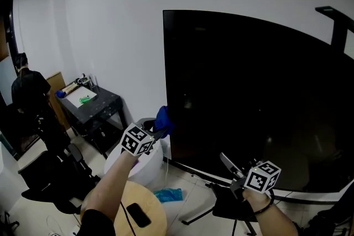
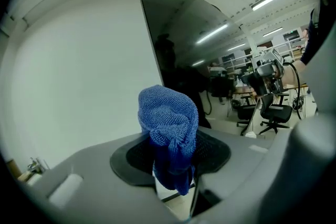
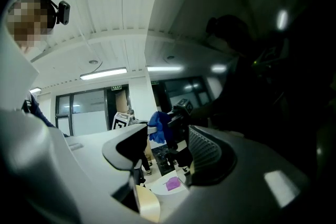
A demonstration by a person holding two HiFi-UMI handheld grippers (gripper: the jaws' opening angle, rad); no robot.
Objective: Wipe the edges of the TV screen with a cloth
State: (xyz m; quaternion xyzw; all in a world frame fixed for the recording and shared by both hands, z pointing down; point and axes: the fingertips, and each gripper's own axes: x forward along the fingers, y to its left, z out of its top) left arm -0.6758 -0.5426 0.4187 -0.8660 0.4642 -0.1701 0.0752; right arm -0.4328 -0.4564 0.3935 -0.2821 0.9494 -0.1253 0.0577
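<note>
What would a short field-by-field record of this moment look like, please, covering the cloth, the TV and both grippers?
left gripper: shut on the blue cloth
cloth position: bunched, sticking out past the jaws, by the lower left edge of the TV screen; contact unclear
right gripper: open, nothing between its jaws, low in front of the screen
screen: dark, upright against the white wall
nearby: round wooden stool below the left arm

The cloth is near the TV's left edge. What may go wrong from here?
The blue cloth is a bunched wad pinched in the left gripper; rubbing along the TV screen edge may pull it out. The open, empty right gripper is close to the glass and might knock it.
</note>
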